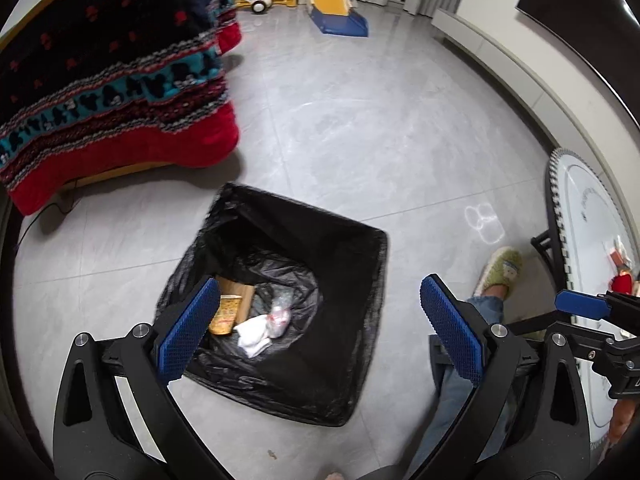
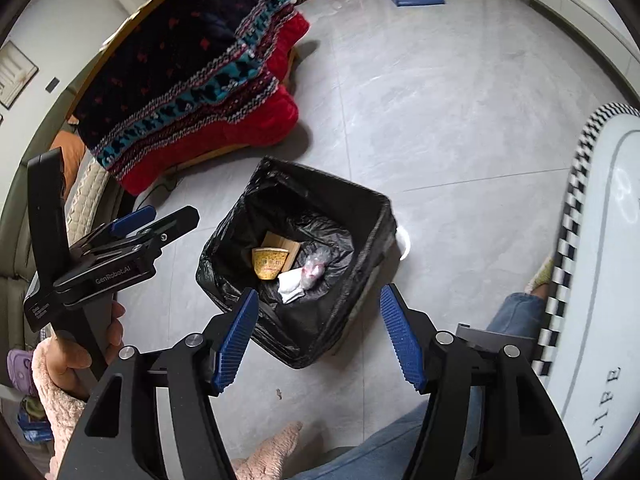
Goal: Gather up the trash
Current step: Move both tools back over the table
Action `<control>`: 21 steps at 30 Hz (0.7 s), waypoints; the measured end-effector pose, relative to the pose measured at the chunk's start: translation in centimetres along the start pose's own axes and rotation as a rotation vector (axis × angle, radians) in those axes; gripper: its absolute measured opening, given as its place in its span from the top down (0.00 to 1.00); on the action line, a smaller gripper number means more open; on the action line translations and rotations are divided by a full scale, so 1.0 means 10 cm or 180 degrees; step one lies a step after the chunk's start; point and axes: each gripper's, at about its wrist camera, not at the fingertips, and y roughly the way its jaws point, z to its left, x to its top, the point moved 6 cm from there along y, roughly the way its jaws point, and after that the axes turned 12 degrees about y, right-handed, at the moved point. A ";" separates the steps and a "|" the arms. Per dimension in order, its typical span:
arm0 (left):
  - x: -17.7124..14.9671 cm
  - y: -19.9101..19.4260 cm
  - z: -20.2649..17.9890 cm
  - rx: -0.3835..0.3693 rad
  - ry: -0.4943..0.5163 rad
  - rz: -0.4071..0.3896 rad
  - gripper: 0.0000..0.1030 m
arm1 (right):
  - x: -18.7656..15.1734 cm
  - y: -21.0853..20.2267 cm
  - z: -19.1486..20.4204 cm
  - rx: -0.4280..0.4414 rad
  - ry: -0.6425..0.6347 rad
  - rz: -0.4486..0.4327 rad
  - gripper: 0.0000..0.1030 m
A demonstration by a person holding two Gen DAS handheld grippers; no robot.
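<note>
The left gripper [image 1: 320, 320] hangs above the bin with its blue pads spread wide and nothing between them; the right gripper [image 2: 318, 338] is likewise released and empty, its own wrist view looking down on the same bin from close by. The trash bin [image 1: 352, 320], square and lined with a black bag, stands on the grey tile floor [image 1: 360, 140] at the centre of both views. Inside it lie a yellow paper cup [image 1: 226, 314] on its side, a brown cardboard piece [image 1: 240, 290] touching the cup toward 12 o'clock, a crumpled white tissue [image 1: 254, 332] at about 4 o'clock from the cup, and a clear plastic wrapper [image 1: 280, 314] with red marks just beside the tissue. A patterned red and black blanket [image 1: 100, 80] hangs over furniture at 10 o'clock from the bin. A white round table [image 2: 600, 240] with a checkered rim sits at 3 o'clock. A slippered foot [image 1: 500, 272] rests between bin and table.
</note>
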 end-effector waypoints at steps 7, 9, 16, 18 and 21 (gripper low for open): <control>0.27 -0.05 -0.89 -0.0224 0.0432 -0.0036 0.06 | 0.05 -0.58 -0.65 -0.0016 0.0234 -0.0274 0.37; 0.36 -0.06 -1.18 -0.0341 0.0552 -0.0060 0.06 | 0.05 -0.75 -0.87 -0.0032 0.0320 -0.0345 0.37; 0.62 -0.04 -2.13 -0.0624 0.0956 -0.0057 0.06 | 0.07 -1.33 -1.76 -0.0228 0.0660 -0.0594 0.37; 0.68 -0.01 -2.39 -0.0682 0.1076 -0.0041 0.06 | 0.10 -1.52 -2.08 -0.0323 0.0802 -0.0674 0.37; 0.76 0.04 -2.78 -0.0764 0.1261 -0.0006 0.06 | 0.17 -1.78 -2.56 -0.0513 0.1011 -0.0795 0.37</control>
